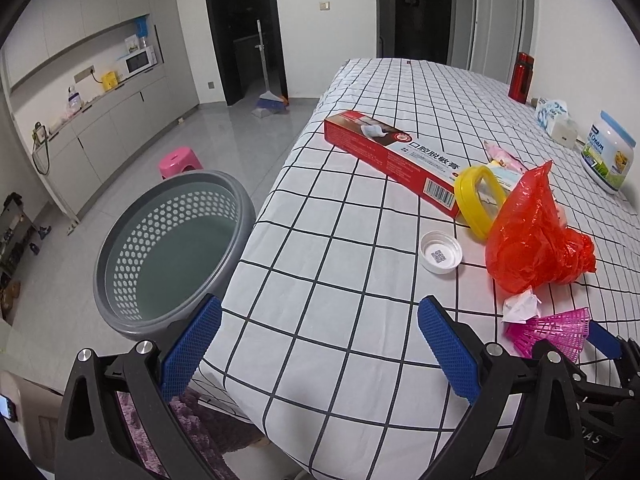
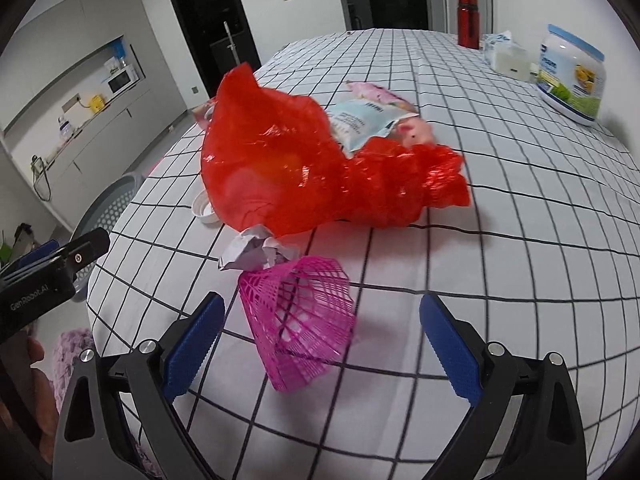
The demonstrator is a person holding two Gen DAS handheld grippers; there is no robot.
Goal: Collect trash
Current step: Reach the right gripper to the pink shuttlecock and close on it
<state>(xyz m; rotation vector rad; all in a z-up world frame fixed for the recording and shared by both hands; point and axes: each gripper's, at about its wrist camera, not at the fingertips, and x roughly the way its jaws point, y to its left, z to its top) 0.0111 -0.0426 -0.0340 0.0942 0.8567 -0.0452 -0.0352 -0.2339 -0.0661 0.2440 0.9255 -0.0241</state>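
Note:
Trash lies on the checked tablecloth [image 1: 340, 280]: a crumpled red plastic bag [image 1: 532, 236] [image 2: 296, 168], a pink plastic mesh piece [image 2: 300, 324] [image 1: 548, 332], a crumpled white paper [image 2: 256, 252] [image 1: 520, 308], a white cap [image 1: 441, 251], a yellow ring lid [image 1: 478, 200] and a red toothpaste box [image 1: 392, 160]. Wrappers [image 2: 360, 120] lie behind the bag. My right gripper [image 2: 320, 344] is open, its jaws either side of the pink mesh. My left gripper [image 1: 320, 348] is open over the table's near corner, holding nothing. A grey perforated basket [image 1: 172, 252] stands on the floor to the left.
At the table's far right stand a white jar [image 1: 608, 152] [image 2: 572, 76], a tissue pack [image 1: 554, 116] and a red bottle [image 1: 520, 78]. A pink stool [image 1: 180, 162] and a broom [image 1: 268, 100] are on the grey floor. The table edge drops off beside the basket.

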